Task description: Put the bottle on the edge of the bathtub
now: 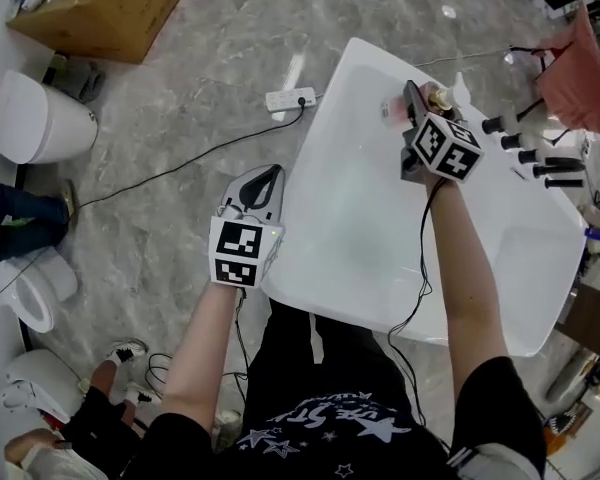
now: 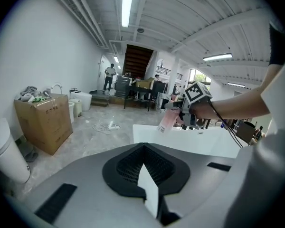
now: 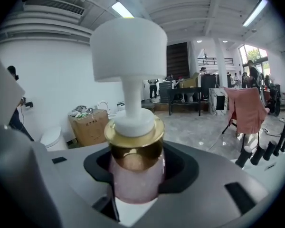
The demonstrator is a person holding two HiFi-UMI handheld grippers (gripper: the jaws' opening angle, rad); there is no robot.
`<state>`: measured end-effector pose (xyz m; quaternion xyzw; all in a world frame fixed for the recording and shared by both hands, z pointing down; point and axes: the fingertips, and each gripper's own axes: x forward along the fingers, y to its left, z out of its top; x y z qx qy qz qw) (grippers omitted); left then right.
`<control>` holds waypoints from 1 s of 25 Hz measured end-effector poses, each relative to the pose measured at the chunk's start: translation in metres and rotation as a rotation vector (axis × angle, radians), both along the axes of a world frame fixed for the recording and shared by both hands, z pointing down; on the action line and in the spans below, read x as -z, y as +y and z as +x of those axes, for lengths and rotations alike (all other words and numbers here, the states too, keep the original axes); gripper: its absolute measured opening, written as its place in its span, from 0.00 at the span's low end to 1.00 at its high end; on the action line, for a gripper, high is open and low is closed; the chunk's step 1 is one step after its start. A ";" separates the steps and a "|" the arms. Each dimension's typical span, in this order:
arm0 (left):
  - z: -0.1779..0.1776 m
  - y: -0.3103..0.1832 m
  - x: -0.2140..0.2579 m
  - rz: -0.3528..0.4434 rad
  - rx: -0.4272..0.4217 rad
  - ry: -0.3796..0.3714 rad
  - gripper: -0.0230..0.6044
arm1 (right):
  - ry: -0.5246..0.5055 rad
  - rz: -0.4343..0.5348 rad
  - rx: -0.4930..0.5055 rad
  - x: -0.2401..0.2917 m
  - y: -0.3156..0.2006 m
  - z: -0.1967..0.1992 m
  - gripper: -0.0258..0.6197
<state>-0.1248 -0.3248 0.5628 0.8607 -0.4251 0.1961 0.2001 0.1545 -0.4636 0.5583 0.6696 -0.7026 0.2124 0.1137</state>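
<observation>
Gripping the pink pump bottle in the right gripper, pinching its body just below the gold collar. Holding it tilted over the far end of the white bathtub, near the black taps. Parking the left gripper just beside the tub's left rim, over grey floor, clenched tight on nothing but itself

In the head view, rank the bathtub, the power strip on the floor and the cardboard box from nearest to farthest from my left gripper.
From the left gripper:
1. Bathtub: its rim is right beside the gripper, on the gripper's right.
2. Power strip: on the floor ahead, near the tub's far corner.
3. Cardboard box: far off at the picture's upper left.
</observation>
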 end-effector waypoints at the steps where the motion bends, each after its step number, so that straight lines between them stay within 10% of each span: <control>1: 0.002 -0.005 -0.001 0.006 0.008 0.003 0.06 | -0.002 0.000 0.002 -0.003 -0.008 0.003 0.37; 25: 0.017 -0.049 -0.048 0.073 0.003 0.027 0.06 | 0.045 0.024 -0.019 -0.047 -0.172 0.013 0.37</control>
